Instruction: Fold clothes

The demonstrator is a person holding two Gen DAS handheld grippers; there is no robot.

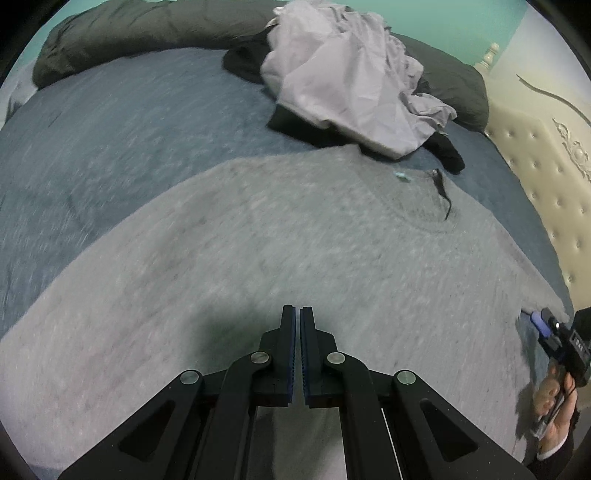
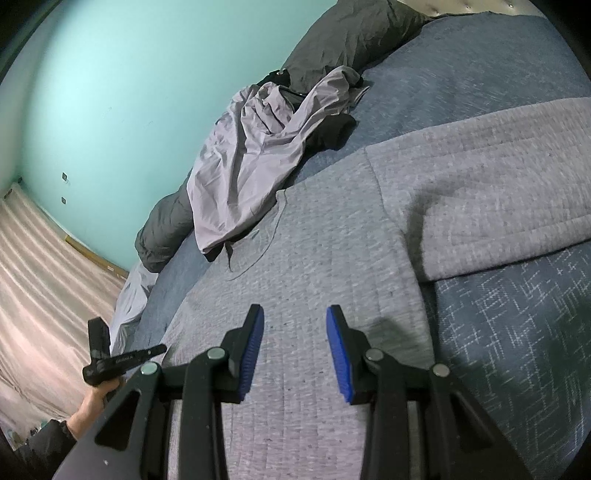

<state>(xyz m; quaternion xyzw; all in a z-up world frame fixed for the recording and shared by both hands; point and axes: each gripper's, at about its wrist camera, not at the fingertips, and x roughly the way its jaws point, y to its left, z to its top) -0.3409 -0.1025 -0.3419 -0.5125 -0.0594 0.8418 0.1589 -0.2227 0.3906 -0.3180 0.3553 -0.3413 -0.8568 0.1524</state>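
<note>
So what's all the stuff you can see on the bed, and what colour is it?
Sweater: one, light grey, spread flat on the bed nearest the claws, one sleeve out to the side.
Crumpled garment: one, pale lilac-grey, heaped beyond the sweater.
Dark clothing: black, count unclear, under the lilac heap.
Bedspread: one, blue, under everything.
Duvet: one, dark grey-green, bunched along the far edge.
Headboard: one, cream, tufted.
Wall: turquoise.
Left claw: black, blue pads, shut, empty.
Right claw: black, blue pads, open above the sweater.
</note>
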